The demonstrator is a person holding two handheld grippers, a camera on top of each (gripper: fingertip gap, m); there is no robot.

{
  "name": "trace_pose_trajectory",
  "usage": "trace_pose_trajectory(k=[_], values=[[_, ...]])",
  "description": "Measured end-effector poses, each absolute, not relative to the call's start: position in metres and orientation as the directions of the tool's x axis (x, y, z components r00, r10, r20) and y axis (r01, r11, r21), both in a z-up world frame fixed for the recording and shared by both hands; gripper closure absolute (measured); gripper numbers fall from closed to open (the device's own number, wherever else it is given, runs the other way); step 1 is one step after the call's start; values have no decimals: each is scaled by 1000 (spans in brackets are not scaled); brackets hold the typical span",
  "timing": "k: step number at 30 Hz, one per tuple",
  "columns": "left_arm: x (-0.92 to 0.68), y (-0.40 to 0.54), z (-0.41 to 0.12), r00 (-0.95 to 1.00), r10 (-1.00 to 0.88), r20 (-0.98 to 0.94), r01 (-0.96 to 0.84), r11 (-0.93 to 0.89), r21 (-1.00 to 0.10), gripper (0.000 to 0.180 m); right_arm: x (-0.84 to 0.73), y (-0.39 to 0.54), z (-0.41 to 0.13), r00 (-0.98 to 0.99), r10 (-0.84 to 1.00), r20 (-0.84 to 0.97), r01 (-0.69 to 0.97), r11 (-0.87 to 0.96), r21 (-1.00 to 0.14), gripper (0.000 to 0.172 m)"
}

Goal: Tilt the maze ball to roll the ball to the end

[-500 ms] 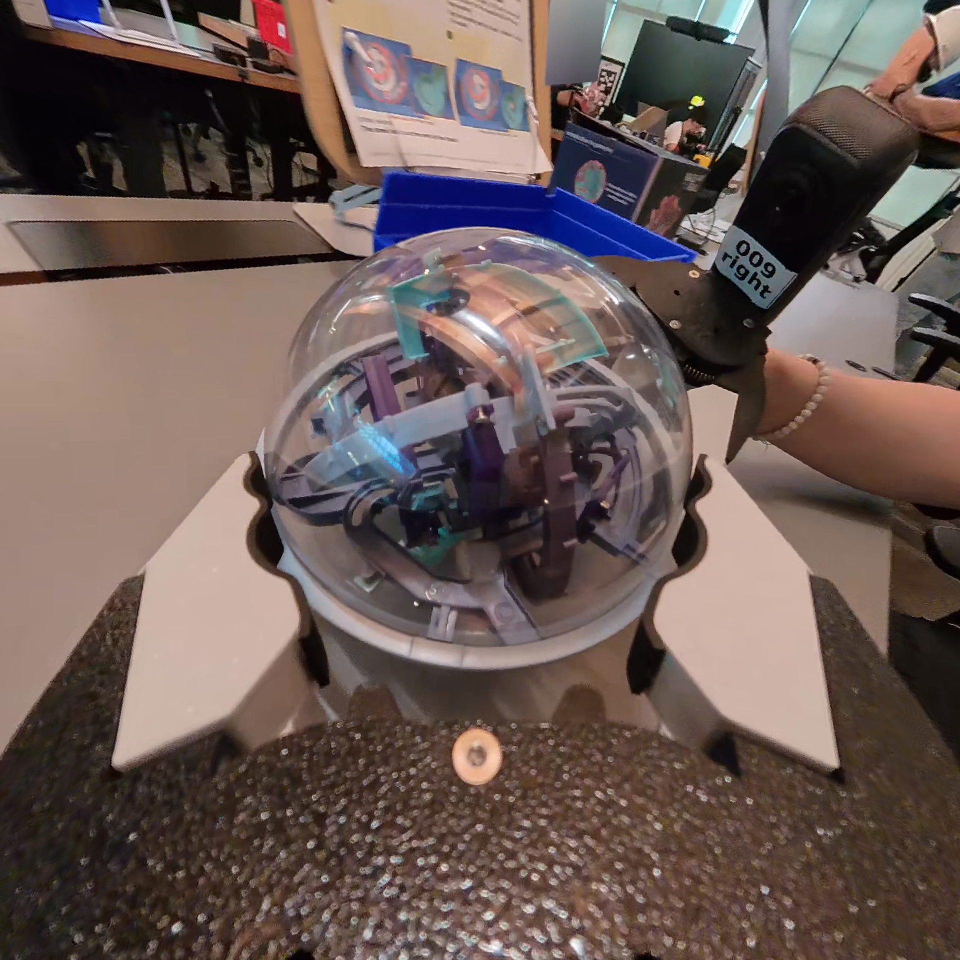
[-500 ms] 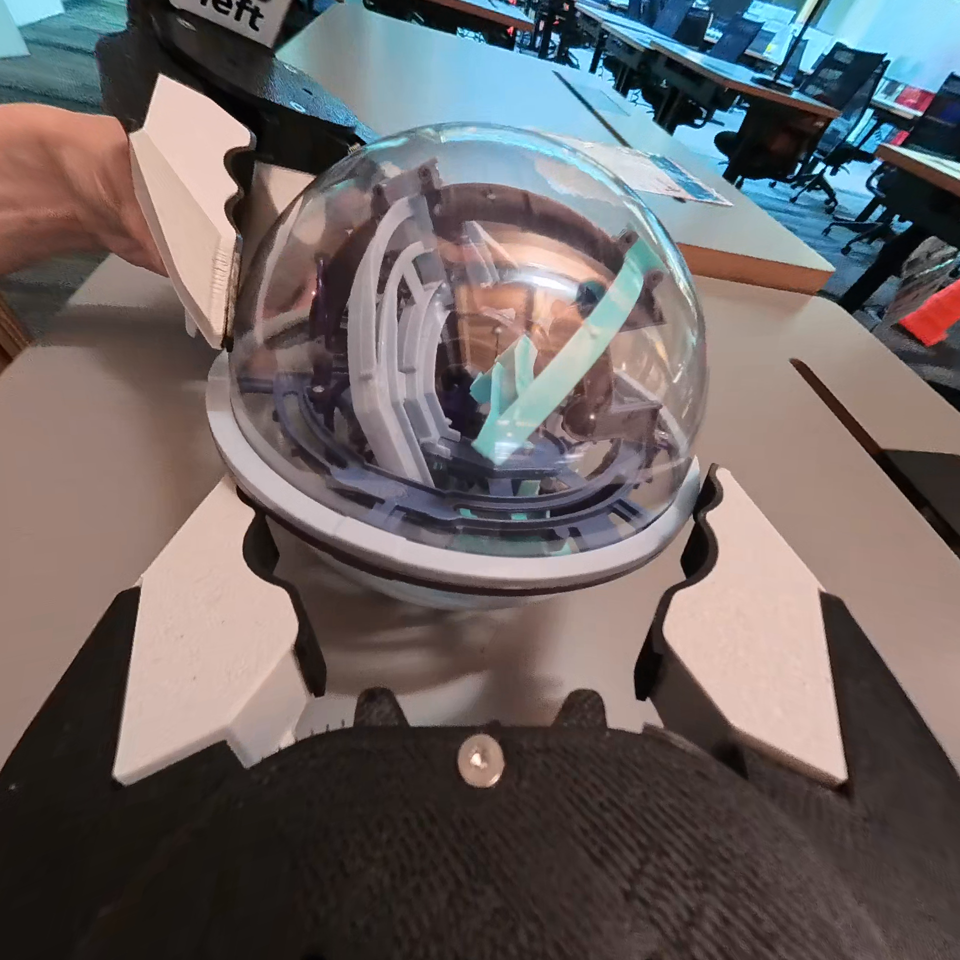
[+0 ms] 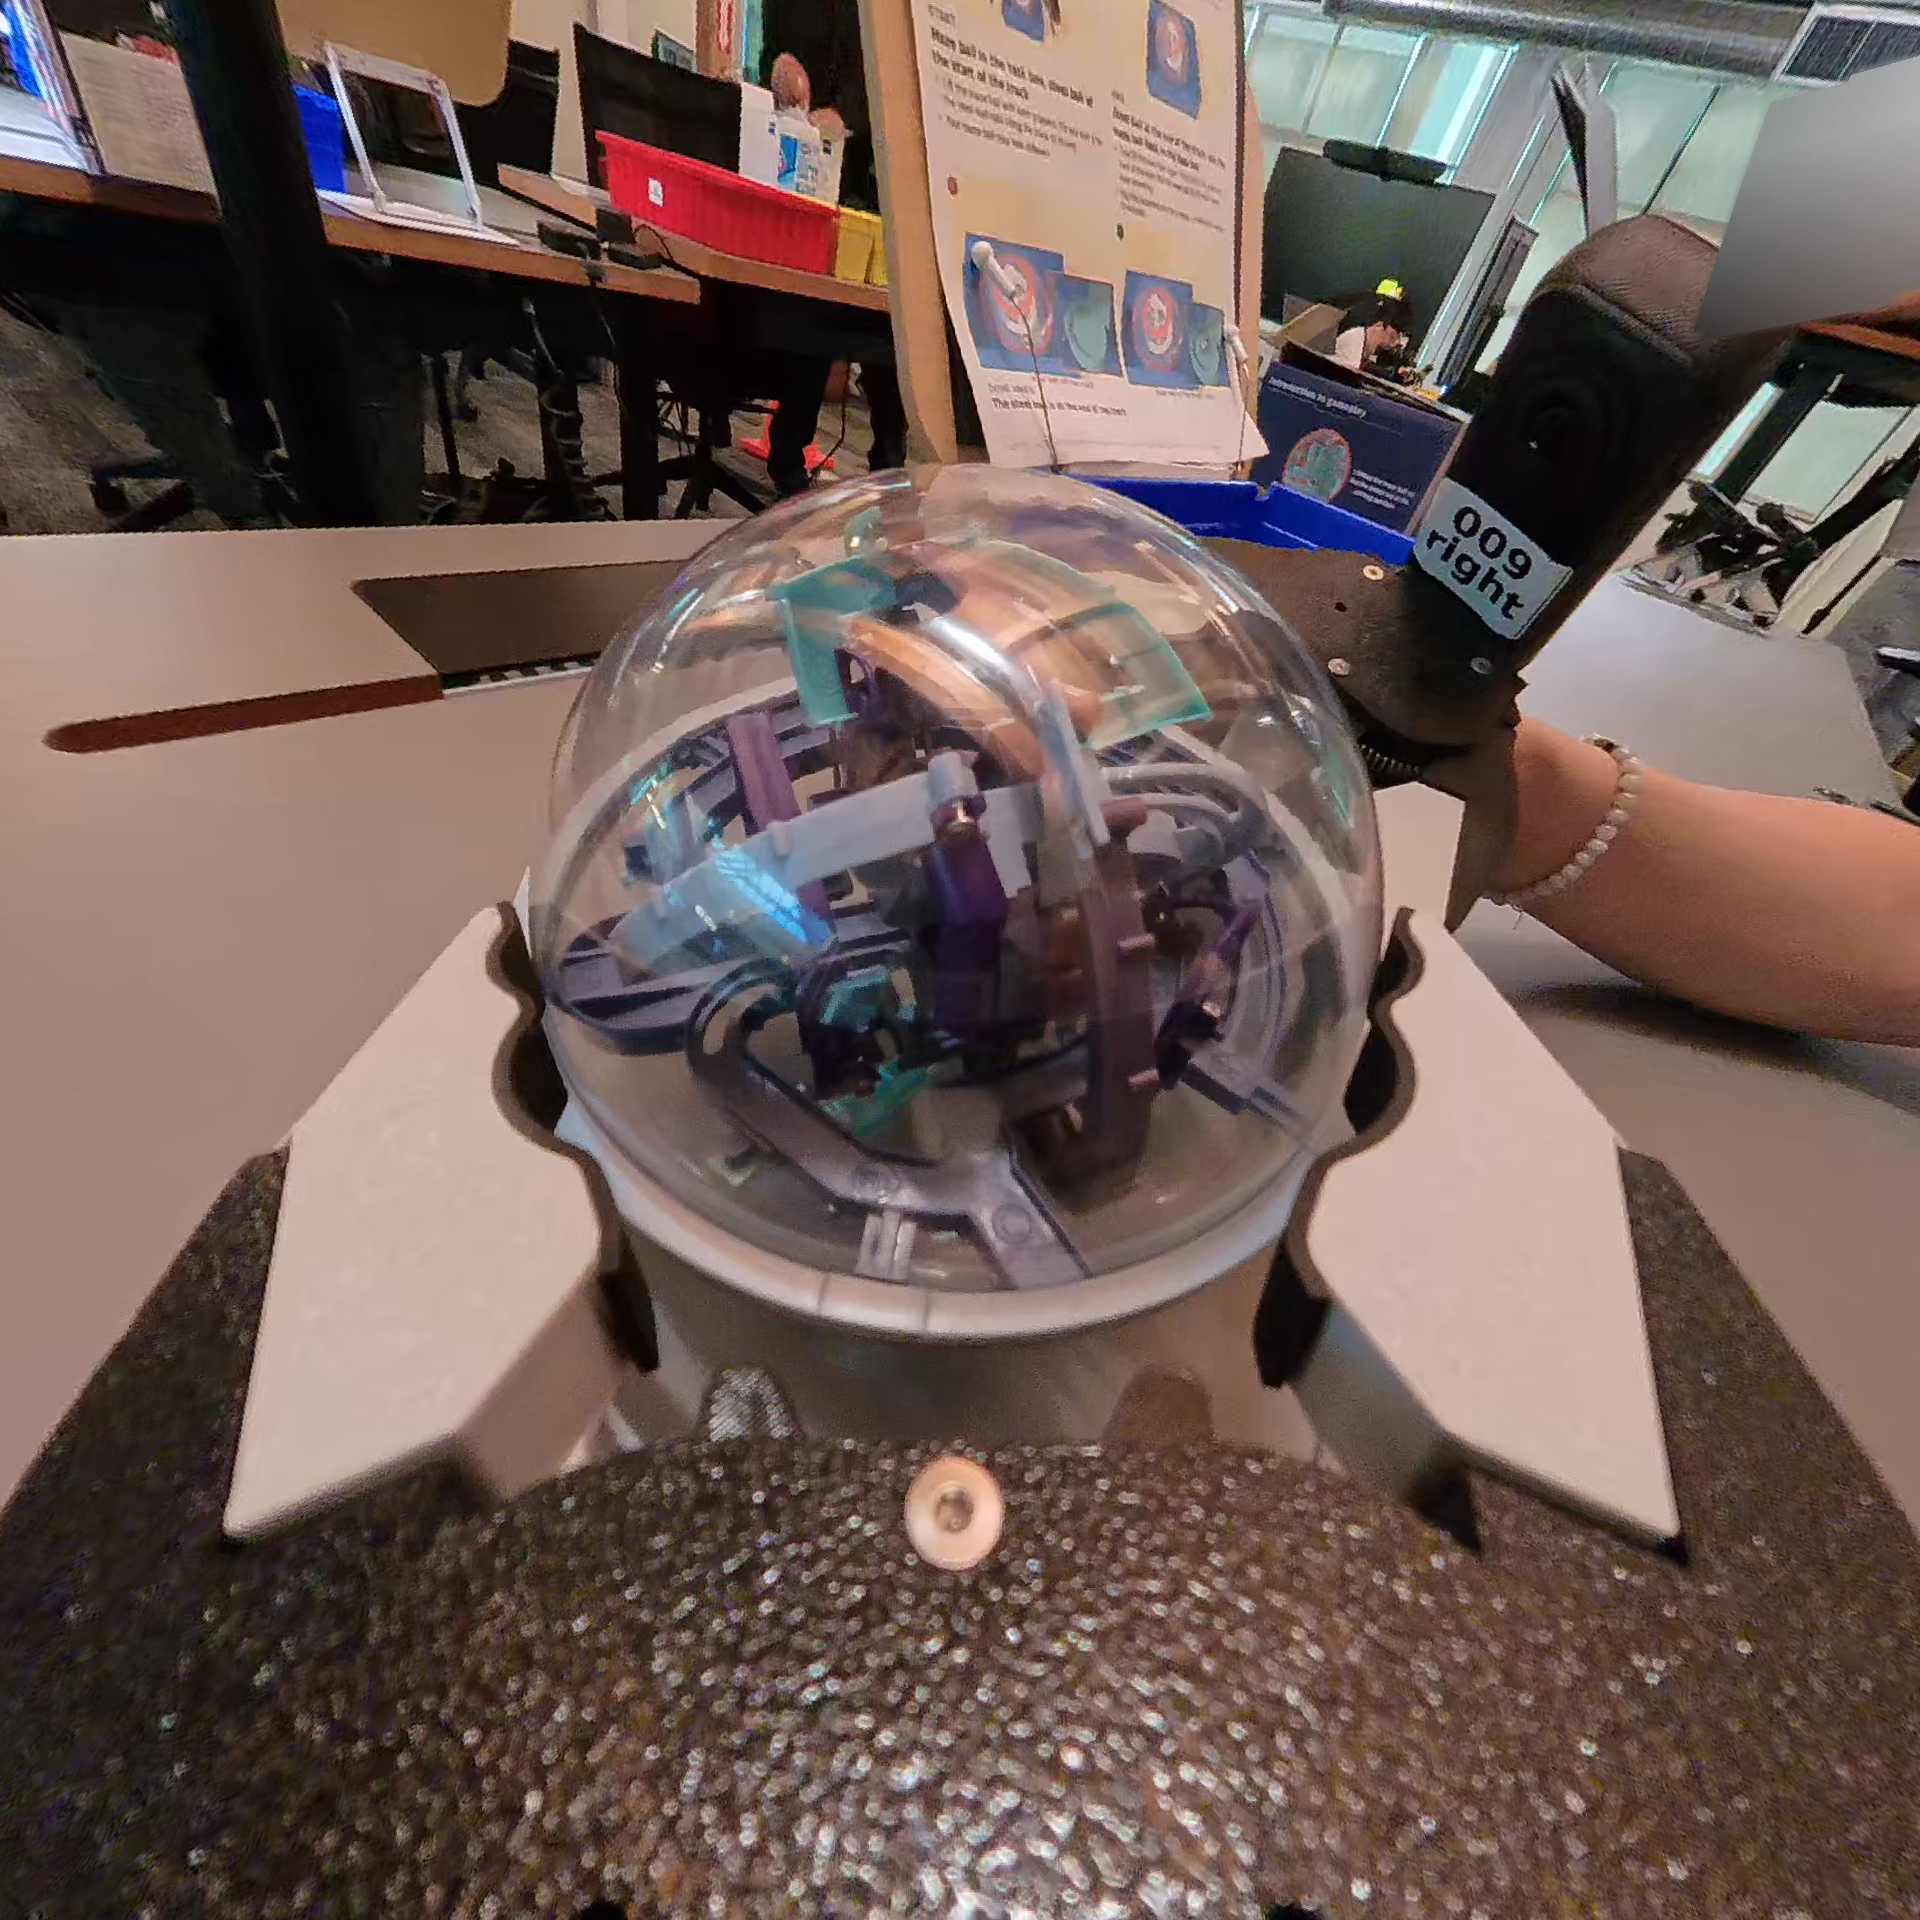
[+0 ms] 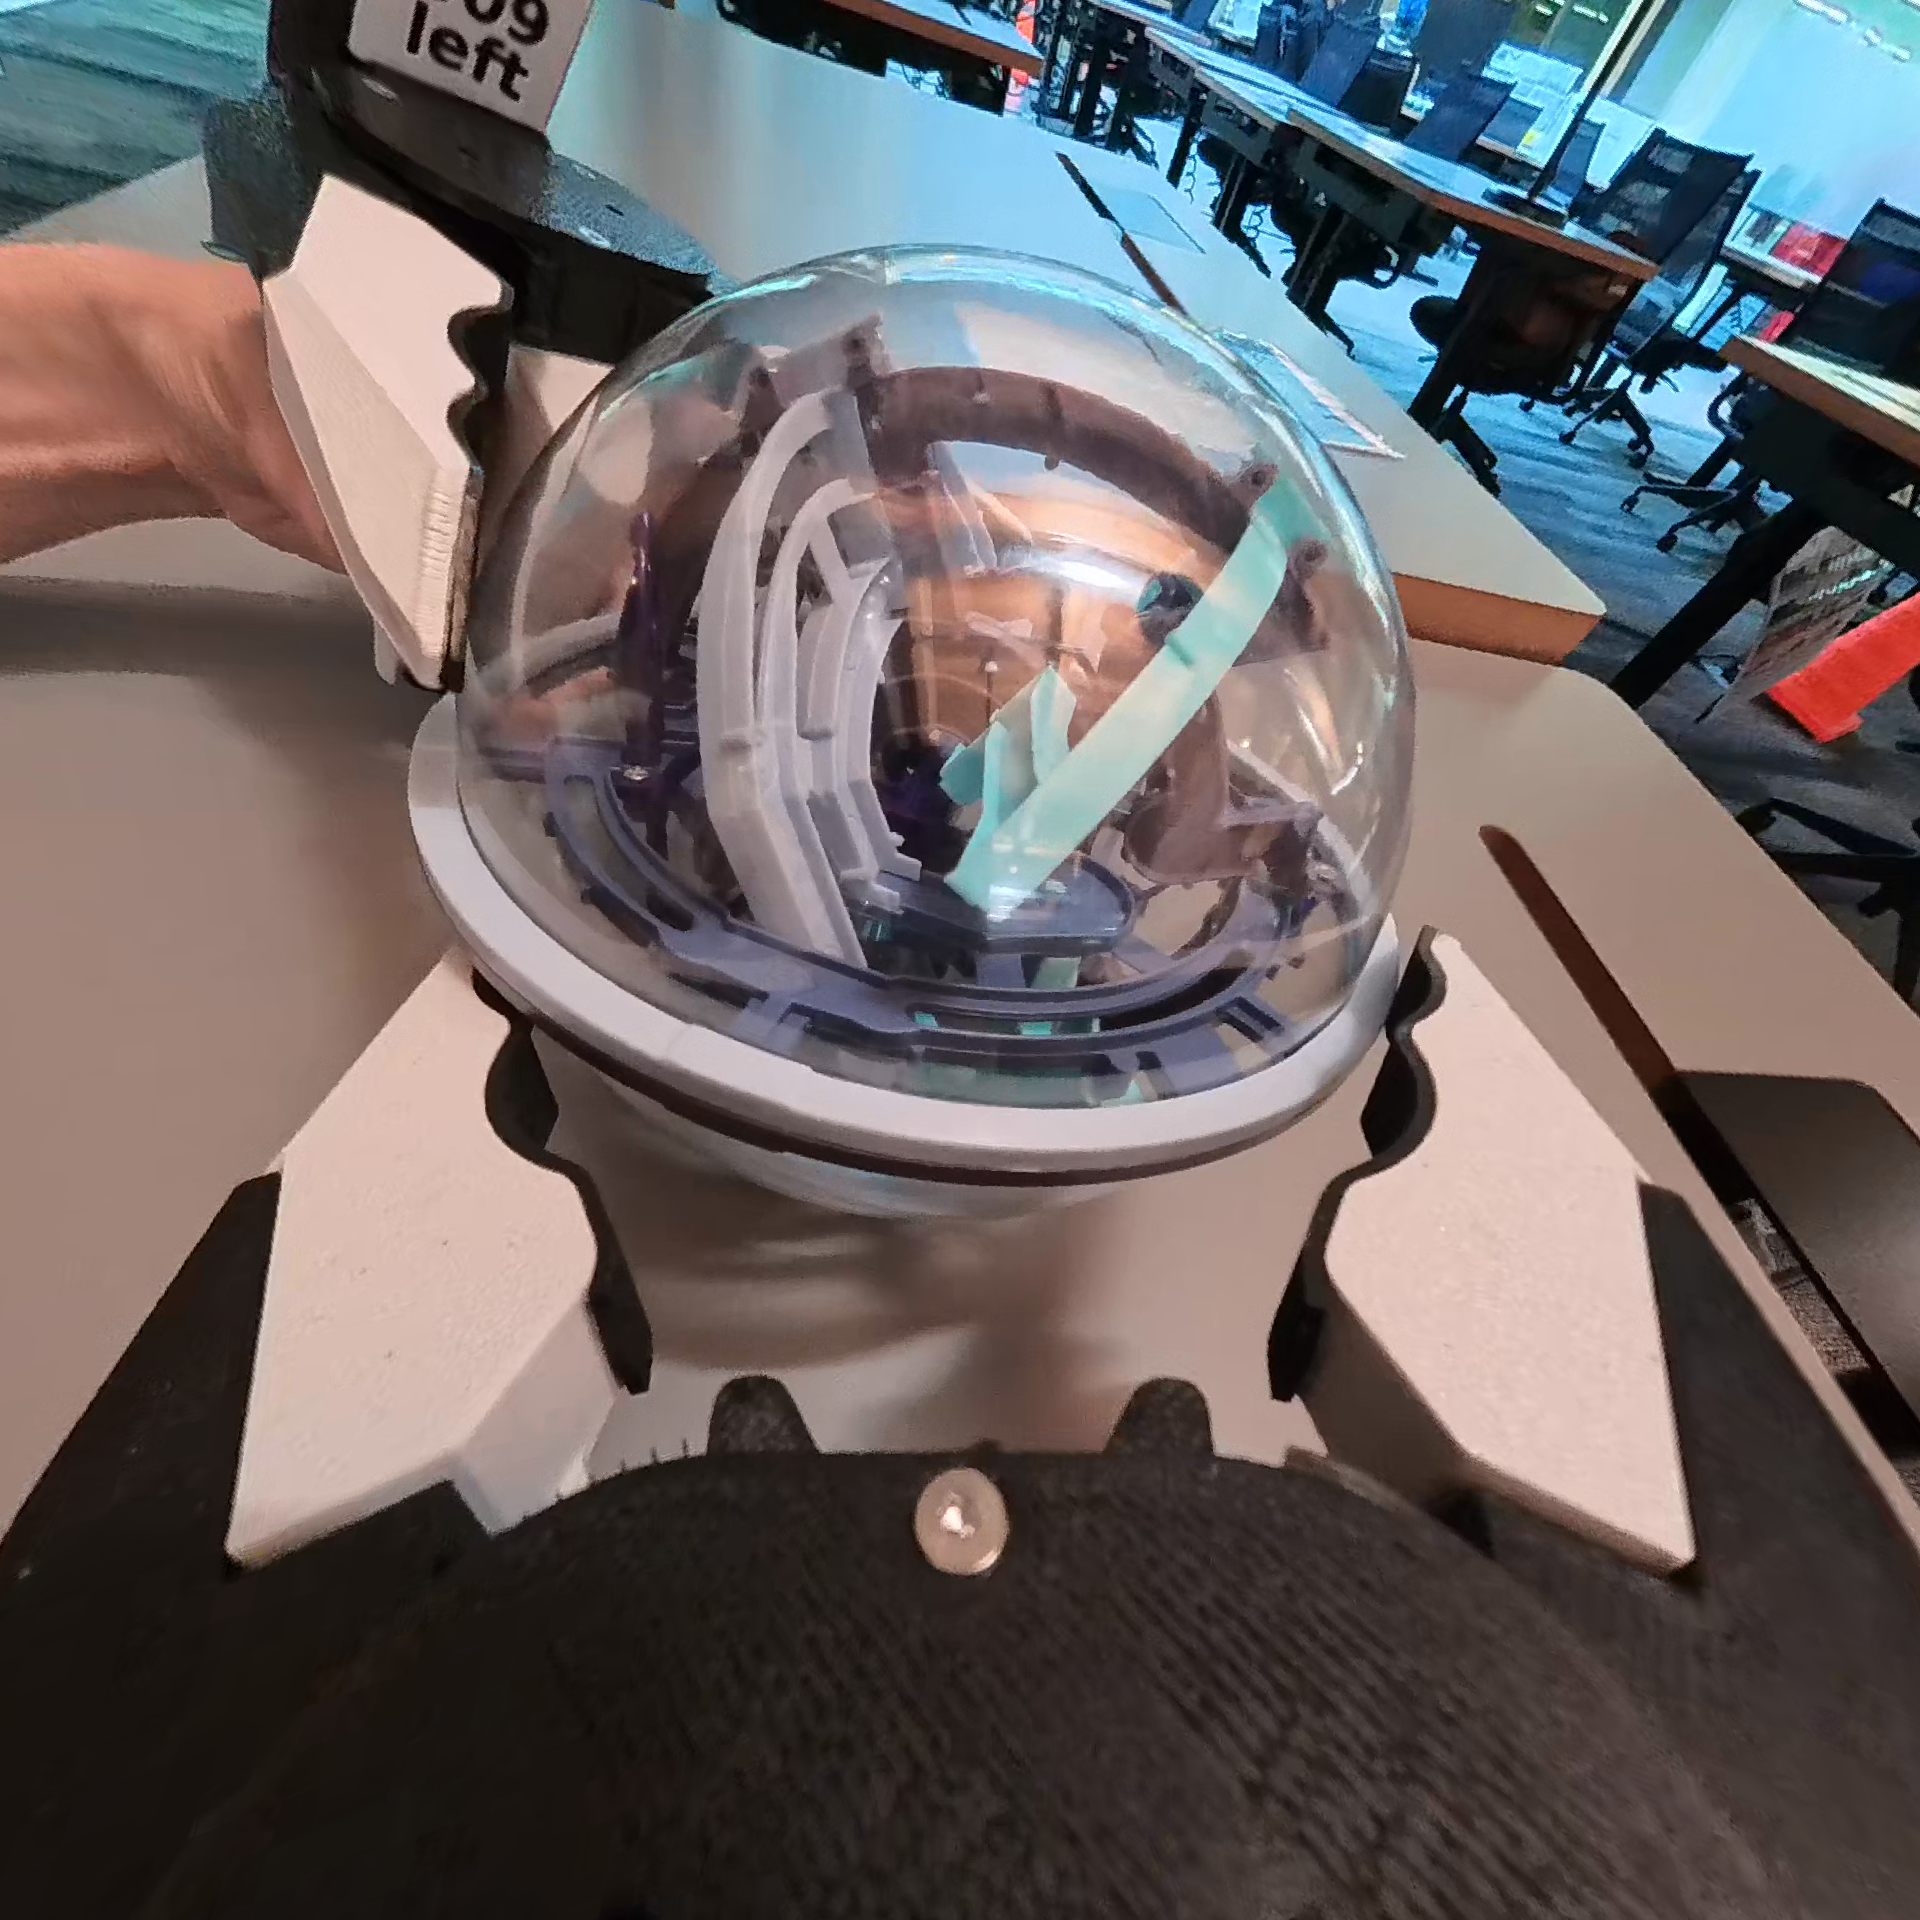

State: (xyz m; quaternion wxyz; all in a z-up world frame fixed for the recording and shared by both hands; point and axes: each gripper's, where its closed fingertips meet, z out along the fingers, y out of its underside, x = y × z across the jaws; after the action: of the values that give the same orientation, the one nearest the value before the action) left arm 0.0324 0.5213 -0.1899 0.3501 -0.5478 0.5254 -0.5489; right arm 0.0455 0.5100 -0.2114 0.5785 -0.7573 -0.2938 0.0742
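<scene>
The maze ball [image 3: 956,883], a clear dome on a white lower shell, sits squarely between the prongs of both tongs, above the grey table [image 3: 208,883] and partly hiding it. The left gripper [image 3: 956,997] stands wide open around it; its dark scalloped pads [image 3: 514,1029] lie against the dome at the level of the white rim on either side, so the sphere appears clamped across its widest part. The right gripper [image 4: 956,1049] comes in from a crossing direction, equally wide, its pads [image 4: 1403,1049] seated just under the white rim [image 4: 644,1039]; contact looks firm on the far-side pad, less certain on the near one. The sphere has no long axis of its own; the reference is the rim plane, which in the right wrist view is tilted, higher toward the left tongs' finger [image 4: 384,468] and lower on the opposite side. Neither hand is nearer: both hold the sphere directly ahead of their fingertips, so I judge any further tilt must be a joint rotation of both. The left wrist view shows the purple and brown tracks [image 3: 1091,987] and the right tongs' body behind the dome; the right wrist view alone shows the white arches [image 4: 769,665] and teal ramp [image 4: 1091,727]. The small rolling ball cannot be located with confidence in either view.
</scene>
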Motion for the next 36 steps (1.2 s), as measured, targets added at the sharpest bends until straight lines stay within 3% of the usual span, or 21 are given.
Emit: trace_pose_trajectory(k=[9,17,36], values=[[24,519,-198,-174,-982,67,-214,-28,-976,32,45,509,-216,759,552,345,507,-168,-845,17],[29,518,-213,-152,-988,1,-296,44,-954,32,51,510,-210,554,618,557,763,-110,-638,15],[38,527,-209,-42,-999,-11,-249,21,-968,33,63,516,-217,678,557,479,652,-156,-742,19]])
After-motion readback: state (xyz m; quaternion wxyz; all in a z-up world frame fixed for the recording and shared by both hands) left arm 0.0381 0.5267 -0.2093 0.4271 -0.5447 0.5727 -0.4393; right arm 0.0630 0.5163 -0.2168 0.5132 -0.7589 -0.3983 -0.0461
